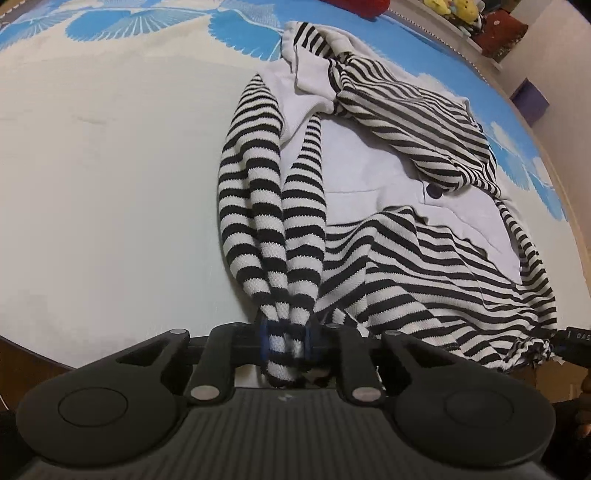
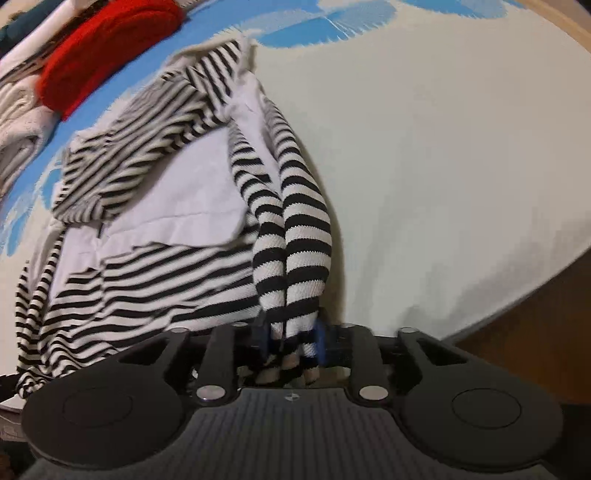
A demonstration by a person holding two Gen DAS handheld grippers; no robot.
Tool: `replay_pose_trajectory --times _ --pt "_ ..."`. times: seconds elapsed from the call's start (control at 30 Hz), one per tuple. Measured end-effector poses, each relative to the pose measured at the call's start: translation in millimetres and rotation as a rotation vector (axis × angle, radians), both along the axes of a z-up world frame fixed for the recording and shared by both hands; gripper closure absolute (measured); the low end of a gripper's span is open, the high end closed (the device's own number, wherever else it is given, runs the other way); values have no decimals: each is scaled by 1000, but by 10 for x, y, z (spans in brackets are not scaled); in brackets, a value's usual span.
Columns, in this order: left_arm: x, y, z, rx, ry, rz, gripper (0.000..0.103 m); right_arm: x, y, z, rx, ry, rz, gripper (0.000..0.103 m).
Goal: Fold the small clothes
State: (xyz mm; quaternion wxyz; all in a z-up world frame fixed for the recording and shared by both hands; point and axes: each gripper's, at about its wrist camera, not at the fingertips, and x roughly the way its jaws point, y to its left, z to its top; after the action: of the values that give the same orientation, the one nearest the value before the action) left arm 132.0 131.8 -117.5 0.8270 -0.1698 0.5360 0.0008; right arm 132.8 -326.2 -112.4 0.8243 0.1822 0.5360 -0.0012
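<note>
Covering almost the whole field in both wrist views was a pale cream bed sheet with a blue fan-shaped print (image 1: pixel 110 166) (image 2: pixel 443 147), and a brown wooden floor (image 2: pixel 535 302) showed past its near edge. Spread on the sheet lay the task's garment, a small black-and-white striped knit top with plain white panels (image 1: pixel 406 240) (image 2: pixel 155 229), rumpled and only partly flattened, with its striped upper part bunched toward the printed end of the sheet. A dark round button (image 1: pixel 433 191) sat on one white panel near the middle of the garment. One long striped sleeve-like fold (image 1: pixel 266 221) (image 2: pixel 291 236) rose from the cloth toward the near edge of the bed, gathered into narrow ropes. Beyond the garment, at the far side of the sheet, rested a red knitted bundle (image 2: pixel 107 48) (image 1: pixel 364 7), and beside it lay a cream-coloured folded cloth (image 2: pixel 18 122). Yellow soft toys (image 1: pixel 454 9) stood on a ledge behind the bed. The black left gripper (image 1: pixel 286 341) was closed narrowly on the gathered end of the striped fold, the fabric pinched between its blue-padded fingers (image 1: pixel 264 336). The black right gripper (image 2: pixel 290 338) was likewise clamped on a bunched striped end, with cloth filling the gap between its blue pads (image 2: pixel 319 339); this view was slightly blurred.
</note>
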Motion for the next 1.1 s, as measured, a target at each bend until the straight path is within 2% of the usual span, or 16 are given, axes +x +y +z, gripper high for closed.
replay_pose_trajectory --times 0.1,0.2,0.23,0.27,0.3,0.5,0.6,0.8,0.97,1.1 --pt "1 23 -6 -4 1 11 83 2 42 -7 -20 -2 21 76" --pt "4 20 -22 -9 5 9 83 -2 45 -15 -12 -7 24 85" --pt "6 20 -21 -4 3 6 84 -8 48 -8 -15 -14 29 88" --pt "2 13 -7 1 -5 0 92 -15 48 5 -16 -23 32 89" --pt "-4 0 15 5 -16 -10 94 -24 44 21 -16 -33 33 89" --pt "-69 -71 247 29 -92 -44 95 -89 -29 168 8 -96 19 91" --pt "-86 -56 494 26 -144 -66 96 -125 -90 380 41 -169 11 91" --pt "-105 95 1046 -32 -243 -92 96 -175 -278 975 138 -323 -20 93" --pt "-408 73 1329 -50 -266 -162 96 -436 -319 1287 155 -385 32 93" --pt "-771 123 1470 -114 -207 -183 96 -795 -424 1401 190 -372 27 94"
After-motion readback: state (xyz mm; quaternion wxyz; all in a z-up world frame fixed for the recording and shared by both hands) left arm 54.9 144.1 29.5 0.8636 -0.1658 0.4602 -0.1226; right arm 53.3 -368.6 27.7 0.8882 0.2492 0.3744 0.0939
